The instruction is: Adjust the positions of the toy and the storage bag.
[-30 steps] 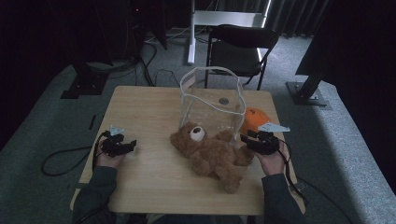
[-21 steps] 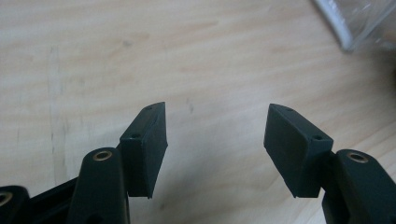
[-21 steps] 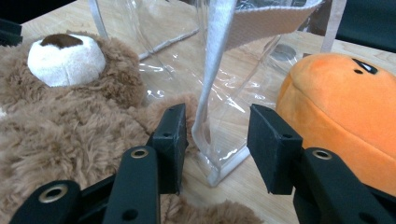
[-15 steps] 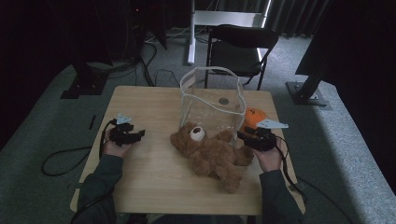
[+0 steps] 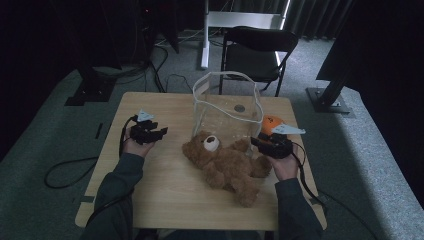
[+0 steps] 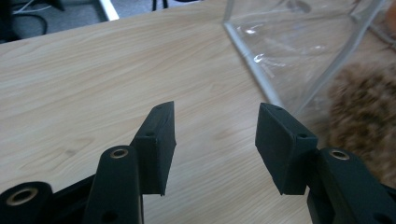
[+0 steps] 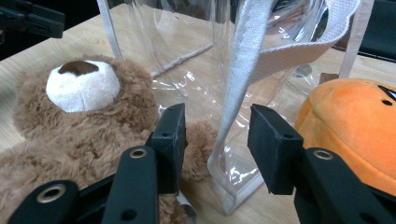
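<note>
From above, the teddy bear (image 5: pixel 226 162) lies on the table (image 5: pixel 165 200) against the clear bag (image 5: pixel 226 107). The left gripper (image 5: pixel 159 132), jaws apart and just closing on nothing, hovers beside it. The right gripper view shows the right gripper (image 7: pixel 217 133), jaws apart, straddling the bag's corner strap (image 7: pixel 238 79) beside an orange toy (image 7: pixel 352 121)

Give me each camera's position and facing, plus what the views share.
High view: above the person's side, facing forward and down on the table; both forearms, left gripper, right gripper.
Left gripper view: along its open jaws, toward the clear bag.
Right gripper view: along its jaws, either side of the bag's white strap; orange toy beside.
Shared: bag and teddy bear.
</note>
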